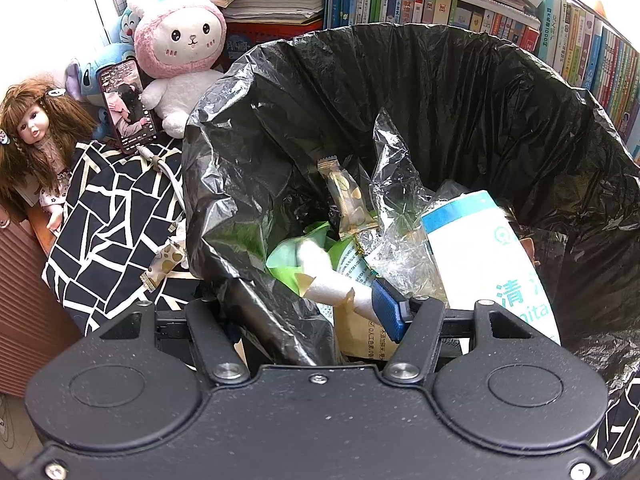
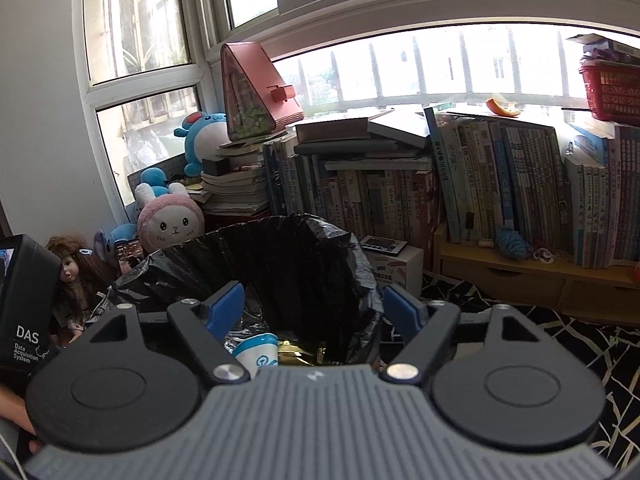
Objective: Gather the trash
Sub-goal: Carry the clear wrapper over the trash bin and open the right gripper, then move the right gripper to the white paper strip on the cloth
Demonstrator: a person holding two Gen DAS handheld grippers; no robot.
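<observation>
my right hand-held gripper hangs released above the black bin bag; the left hand-held gripper clamps its rim. one small wrapper lies on the patterned cloth beside it: light, crinkly, slippery, best pinched mid-body.

One black-lined trash bin holds two snack wrappers, with a third wrapper on the patterned cloth outside. Nearby sit one doll, one pink rabbit plush and one phone.
</observation>
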